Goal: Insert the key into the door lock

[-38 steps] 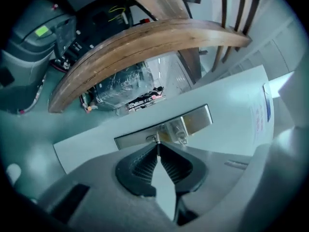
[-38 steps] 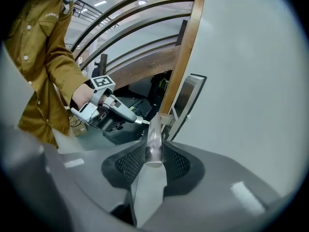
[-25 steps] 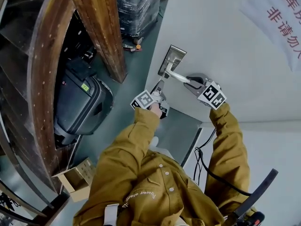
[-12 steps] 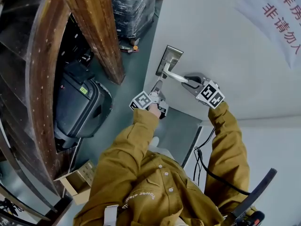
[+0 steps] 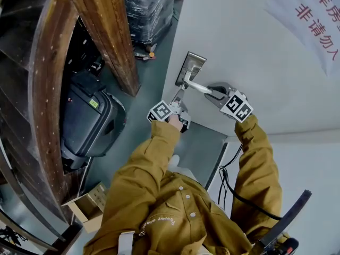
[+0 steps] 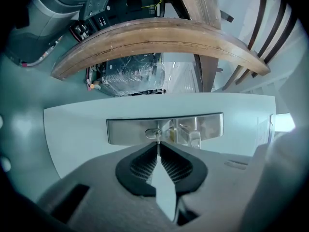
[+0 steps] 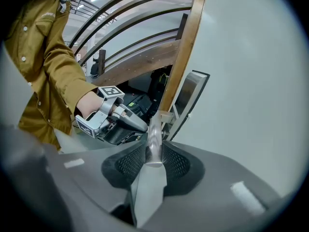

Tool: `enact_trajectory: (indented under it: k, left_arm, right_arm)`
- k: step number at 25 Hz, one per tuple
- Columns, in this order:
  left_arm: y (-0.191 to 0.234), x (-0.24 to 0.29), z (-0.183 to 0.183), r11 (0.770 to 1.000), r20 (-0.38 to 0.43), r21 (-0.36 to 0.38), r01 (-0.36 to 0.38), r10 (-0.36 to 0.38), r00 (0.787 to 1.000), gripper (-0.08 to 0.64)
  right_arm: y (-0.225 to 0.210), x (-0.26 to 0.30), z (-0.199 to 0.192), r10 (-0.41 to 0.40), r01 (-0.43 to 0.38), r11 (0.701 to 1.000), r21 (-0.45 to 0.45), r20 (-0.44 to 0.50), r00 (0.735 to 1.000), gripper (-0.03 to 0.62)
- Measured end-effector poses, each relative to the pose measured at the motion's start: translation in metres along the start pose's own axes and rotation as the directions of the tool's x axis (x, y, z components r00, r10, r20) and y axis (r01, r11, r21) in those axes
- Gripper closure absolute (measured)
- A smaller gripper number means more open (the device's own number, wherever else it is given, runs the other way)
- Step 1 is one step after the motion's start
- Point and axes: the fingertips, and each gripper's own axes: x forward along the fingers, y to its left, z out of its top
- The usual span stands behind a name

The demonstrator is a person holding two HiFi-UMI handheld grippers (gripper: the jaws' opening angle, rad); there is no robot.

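A silver lock plate (image 5: 191,64) sits on the white door (image 5: 249,47), with a lever handle (image 5: 197,86) coming off it. My right gripper (image 5: 214,93) is shut on the lever's free end (image 7: 155,138); its pads (image 7: 175,162) press the bar from both sides. My left gripper (image 5: 178,98) points level at the plate and is shut on a thin metal key (image 6: 158,148), seen edge-on between its pads (image 6: 141,164). The key's tip meets the oval keyhole (image 6: 153,133) on the plate (image 6: 203,125). How deep it sits I cannot tell. The left gripper (image 7: 126,122) also shows in the right gripper view.
A curved wooden stair beam (image 5: 109,31) stands left of the door. Below it lie a dark hard case (image 5: 90,124), a cardboard box (image 5: 87,205) and a wrapped pallet (image 5: 151,7). A black cable (image 5: 228,185) hangs by my right sleeve. A sign with red characters (image 5: 319,15) is on the door.
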Motion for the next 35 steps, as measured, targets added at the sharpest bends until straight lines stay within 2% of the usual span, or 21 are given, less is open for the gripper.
enact_trajectory:
  k: [10, 16, 18, 21, 23, 25, 27, 28, 29, 31, 33, 35]
  left_arm:
    - [0.005, 0.022, 0.004, 1.0, -0.01, -0.014, -0.013, 0.013, 1.0, 0.538]
    - [0.004, 0.024, 0.005, 1.0, -0.017, 0.003, -0.019, 0.019, 1.0, 0.535]
    - [0.003, 0.025, 0.007, 0.999, -0.018, 0.037, -0.026, 0.026, 0.999, 0.523]
    - [-0.002, 0.022, 0.007, 0.994, -0.043, 0.107, -0.035, 0.04, 0.998, 0.418]
    - [-0.003, 0.012, 0.006, 0.981, -0.068, 0.184, -0.062, 0.075, 0.995, 0.373]
    - [-0.004, -0.006, 0.004, 0.96, -0.089, 0.265, -0.091, 0.118, 0.989, 0.37]
    - [-0.011, -0.021, -0.003, 0.922, -0.137, 0.378, -0.078, 0.14, 0.981, 0.371]
    - [-0.016, -0.027, -0.01, 0.891, -0.171, 0.451, -0.05, 0.141, 0.975, 0.371]
    - [-0.025, -0.032, -0.016, 0.848, -0.202, 0.53, -0.015, 0.144, 0.969, 0.377]
    - [-0.048, -0.044, -0.019, 0.736, -0.229, 0.675, 0.042, 0.155, 0.961, 0.391]
    - [-0.073, -0.055, -0.018, 0.63, -0.228, 0.773, 0.08, 0.158, 0.961, 0.418]
    - [-0.098, -0.063, -0.019, 0.531, -0.235, 0.839, 0.118, 0.157, 0.959, 0.448]
  right_arm:
    - [0.0, 0.0, 0.0, 0.012, -0.012, 1.0, 0.004, 0.004, 1.0, 0.483]
    - [-0.001, 0.001, 0.001, 0.001, -0.001, 1.0, 0.007, 0.005, 1.0, 0.483]
    - [-0.001, 0.001, 0.0, -0.003, 0.002, 1.0, 0.009, 0.004, 1.0, 0.483]
    - [-0.002, 0.002, 0.0, -0.006, 0.006, 1.0, 0.02, 0.007, 1.0, 0.48]
    - [-0.004, 0.003, -0.001, -0.015, 0.015, 0.999, 0.032, 0.006, 1.0, 0.477]
    - [-0.005, 0.004, -0.002, -0.03, 0.03, 0.998, 0.048, 0.004, 1.0, 0.446]
    - [-0.006, 0.001, -0.001, -0.048, 0.047, 0.997, 0.06, 0.006, 0.999, 0.437]
    - [-0.007, -0.003, 0.001, -0.061, 0.06, 0.996, 0.069, 0.016, 0.998, 0.431]
    - [-0.008, -0.008, 0.004, -0.079, 0.076, 0.993, 0.086, 0.037, 0.996, 0.428]
    - [-0.01, -0.02, 0.016, -0.126, 0.11, 0.984, 0.136, 0.111, 0.986, 0.428]
    - [-0.007, -0.035, 0.035, -0.183, 0.147, 0.972, 0.183, 0.194, 0.964, 0.431]
    - [-0.005, -0.052, 0.048, -0.264, 0.211, 0.952, 0.224, 0.246, 0.933, 0.451]
